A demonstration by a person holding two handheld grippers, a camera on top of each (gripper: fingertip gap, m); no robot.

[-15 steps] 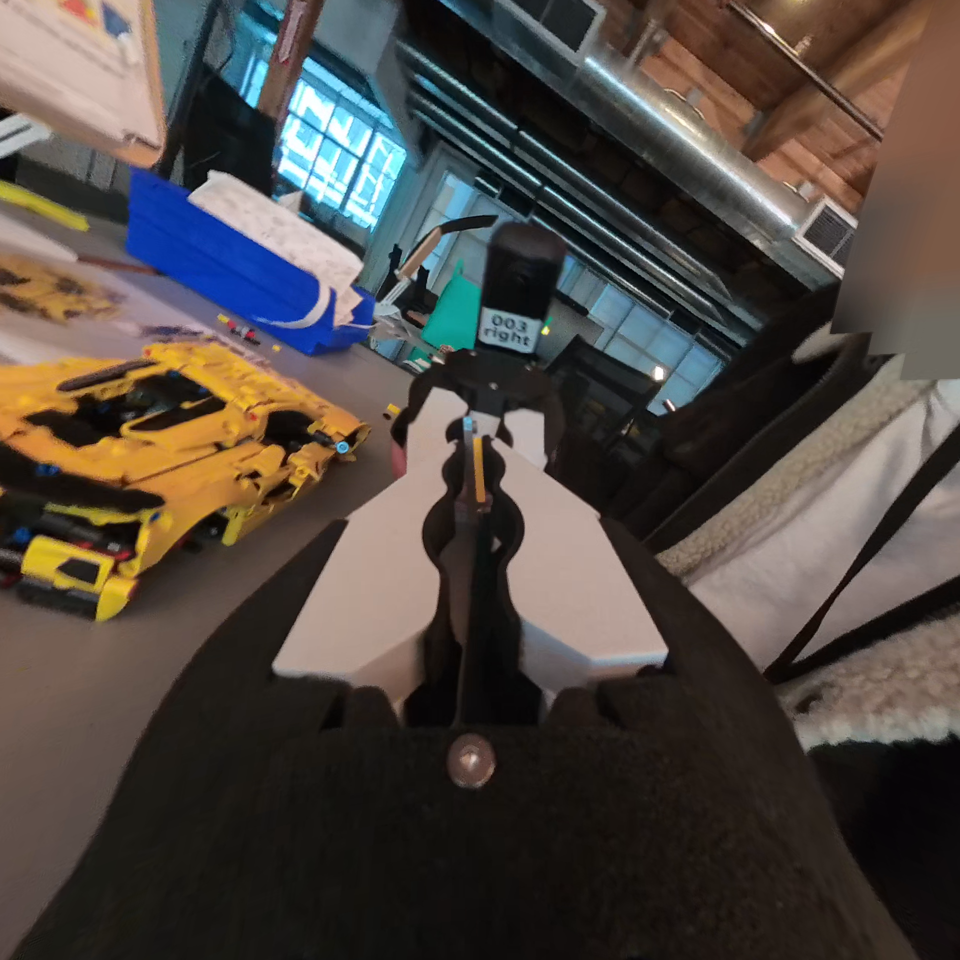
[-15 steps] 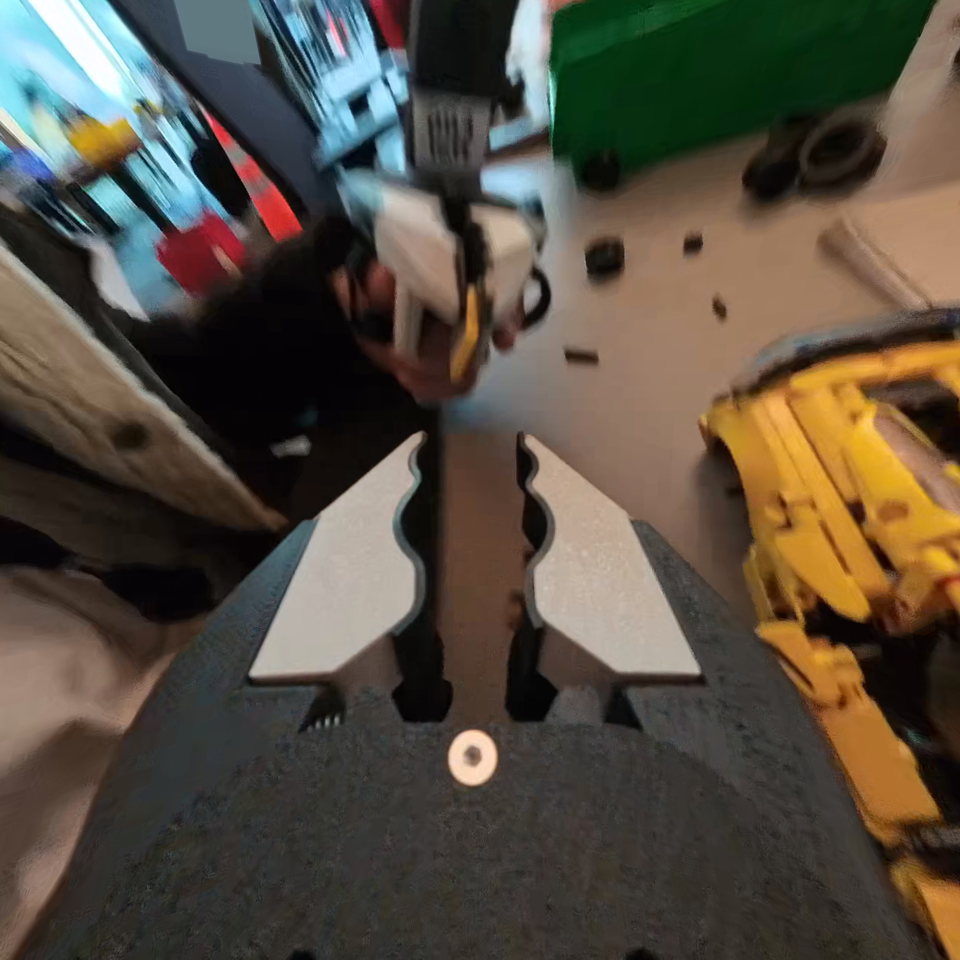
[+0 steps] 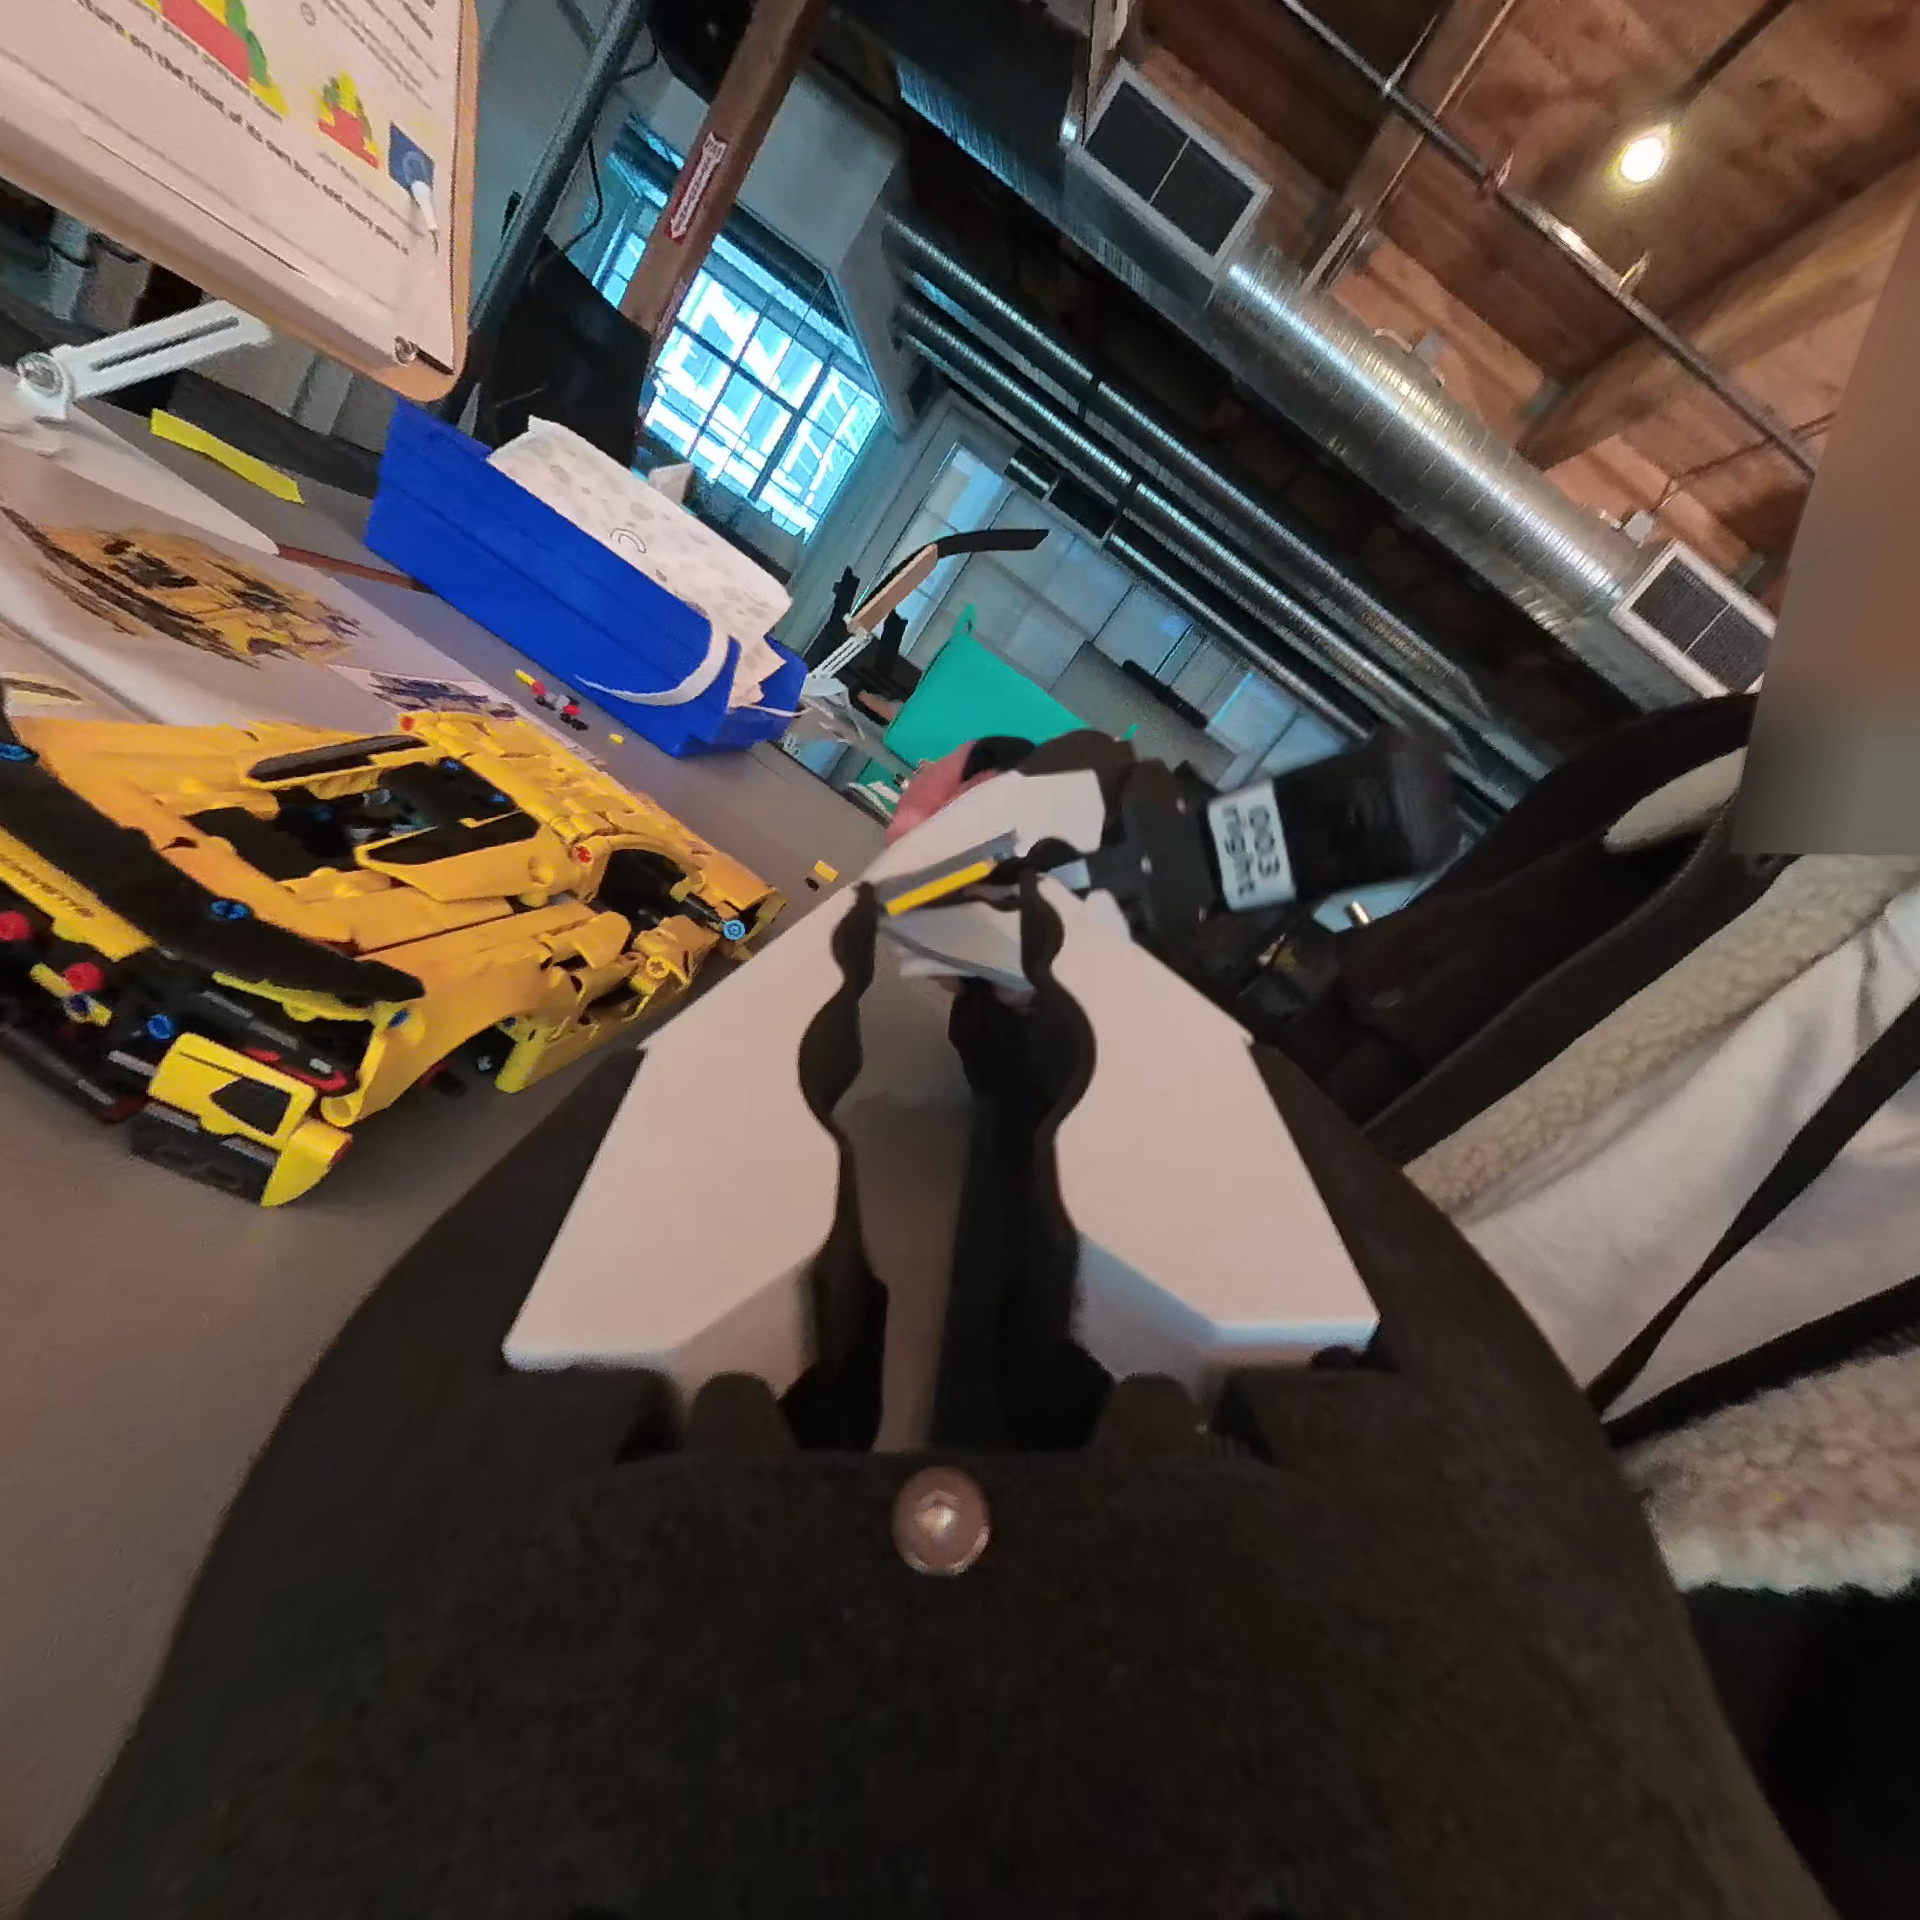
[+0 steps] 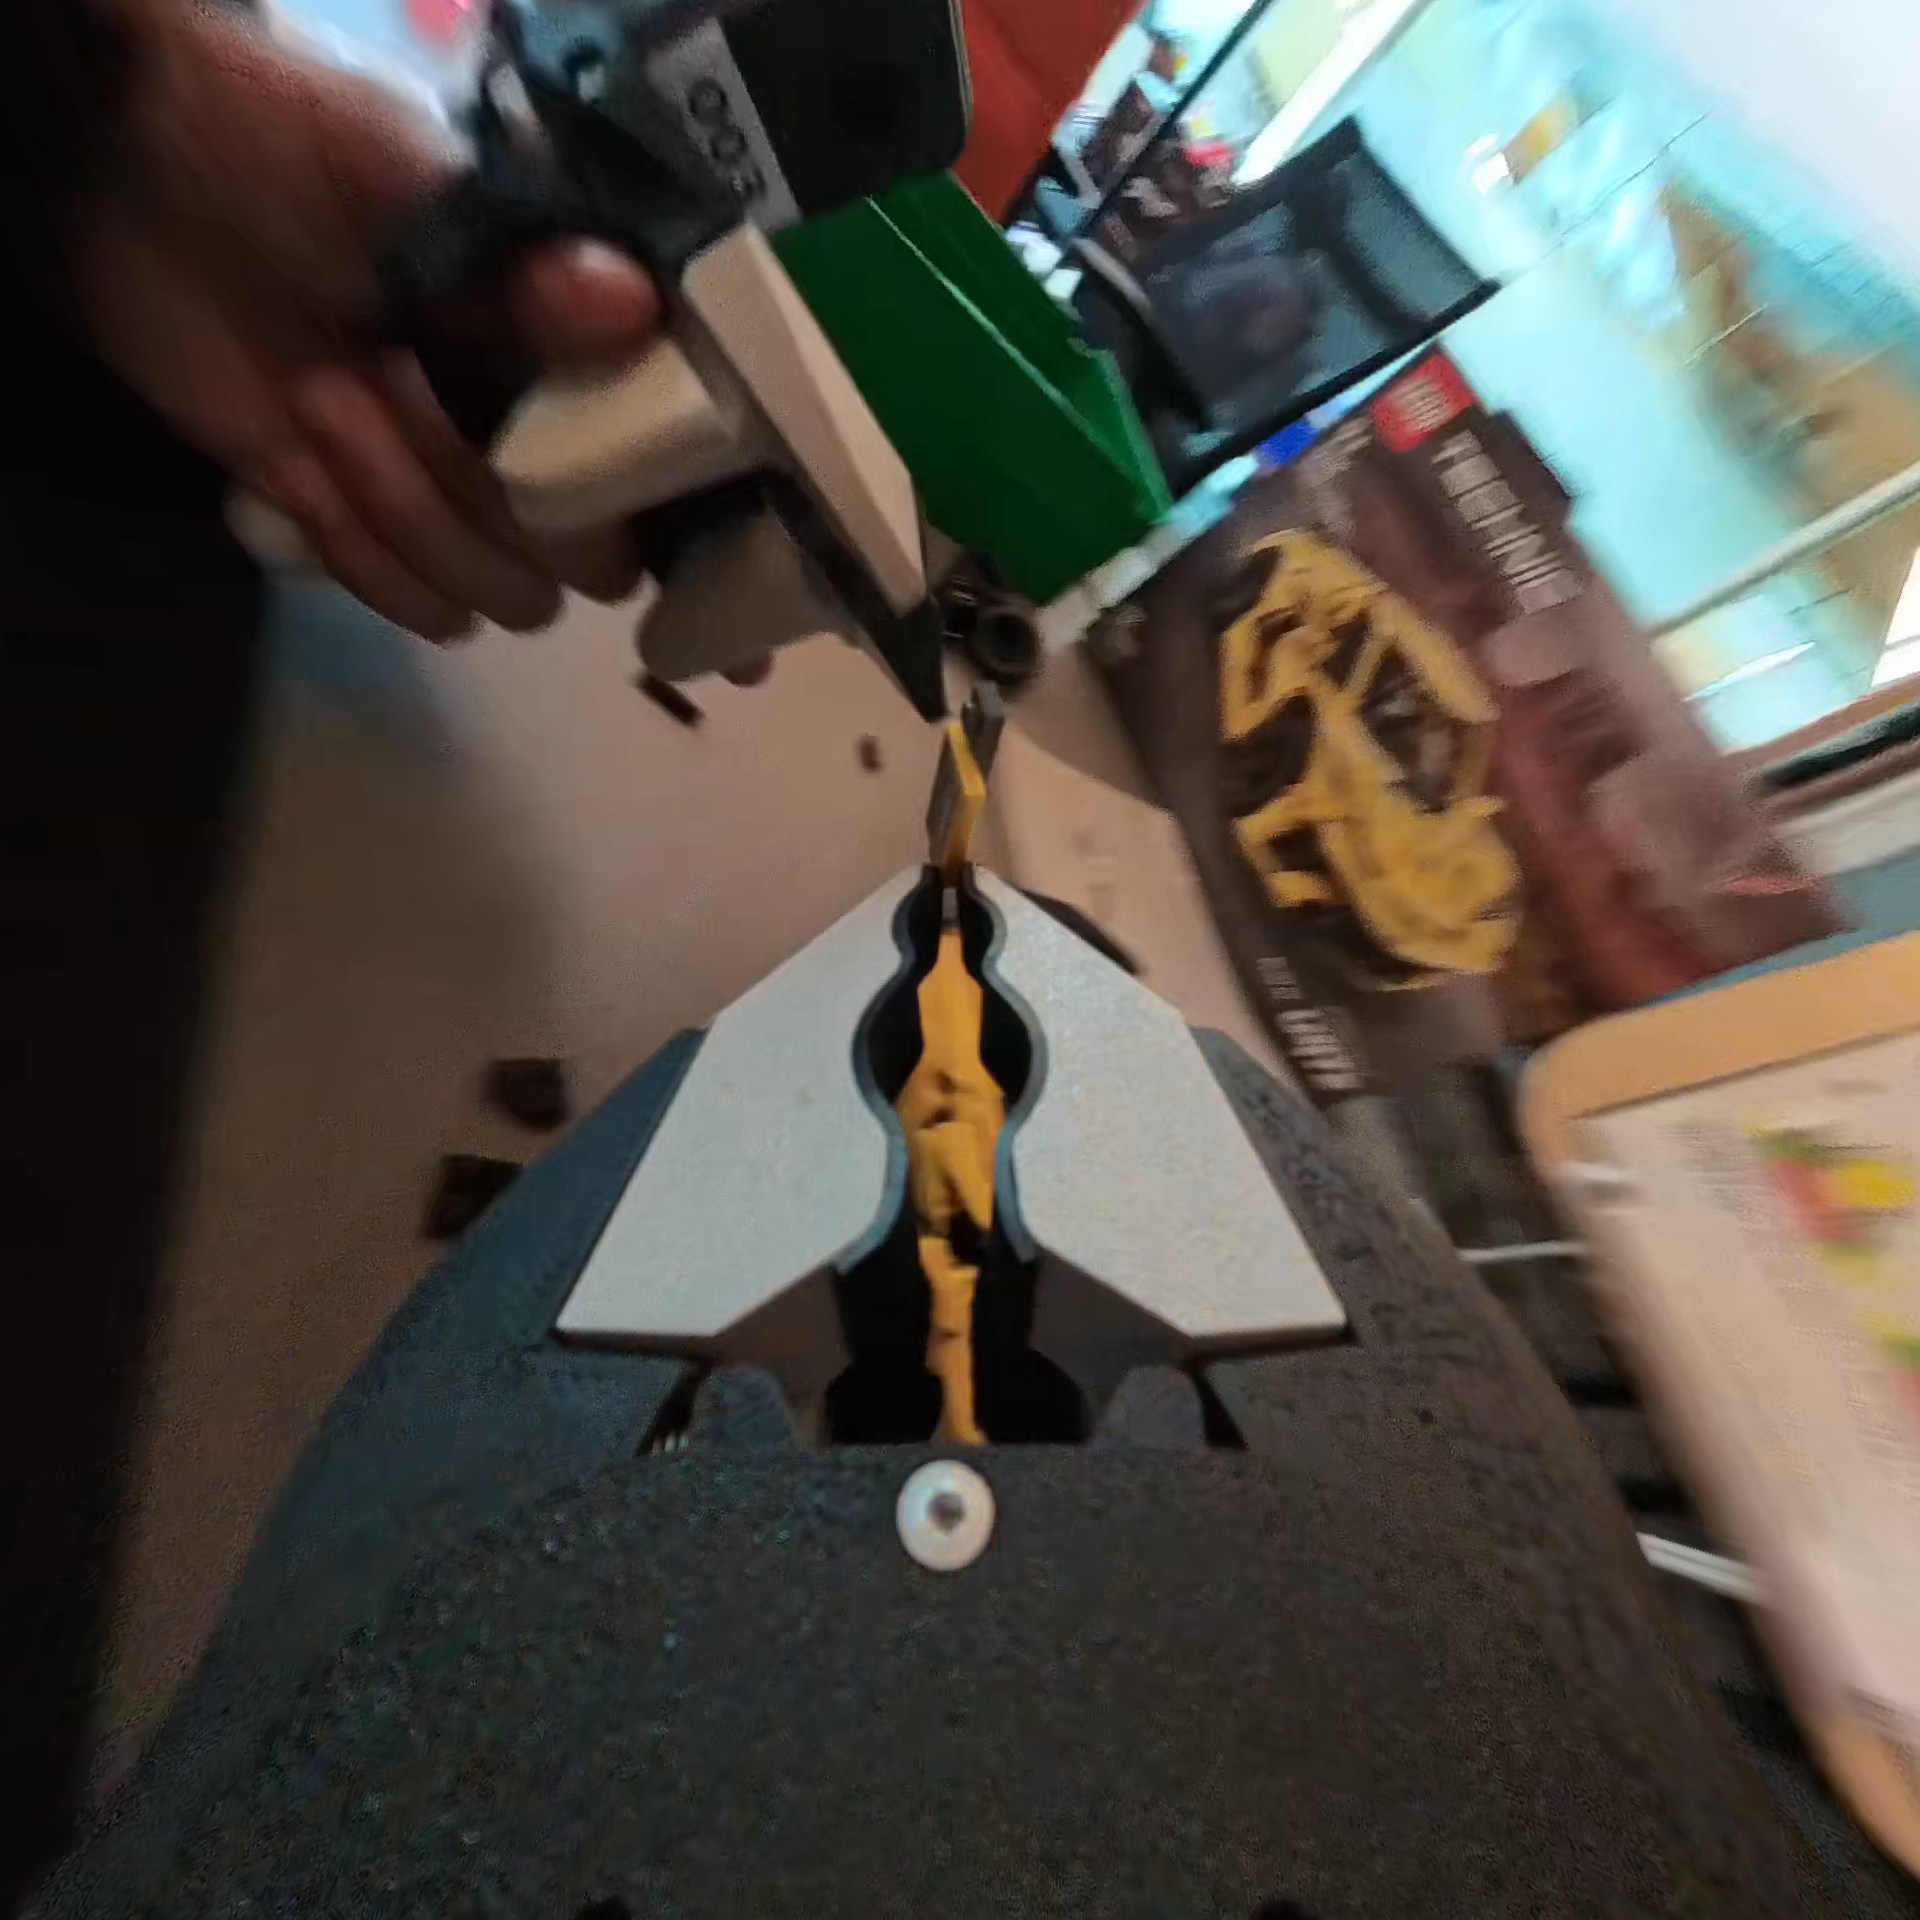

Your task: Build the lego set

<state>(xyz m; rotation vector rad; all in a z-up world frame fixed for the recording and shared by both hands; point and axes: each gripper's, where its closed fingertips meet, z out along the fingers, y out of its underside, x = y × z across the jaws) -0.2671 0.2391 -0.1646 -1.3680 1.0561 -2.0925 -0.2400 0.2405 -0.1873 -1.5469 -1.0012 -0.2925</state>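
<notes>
Two grippers are meeting above a grey table (image 3: pixel 125 1299) — the right gripper (image 4: pixel 951 883), its jaws pressed together, is pinching one thin yellow piece (image 4: pixel 961 805) at its fingertips, while the left gripper (image 3: pixel 935 935), jaws spread, is hovering with its tips beside that same piece. A hand (image 4: pixel 343 416) is gripping the left tool. One nearly built yellow-and-black lego car (image 3: pixel 343 894) is sitting on the table to the left, well apart from both grippers — low, angular, dotted with blue and red pins. One blue bin (image 3: pixel 540 592) is standing behind it; one green bin (image 4: pixel 966 343) and a dark box (image 4: pixel 1455 748) picturing the car are lying nearby, with small loose parts scattered about. Overhead, silver ducting (image 3: pixel 1403 416) is crossing a brick-and-timber ceiling.
</notes>
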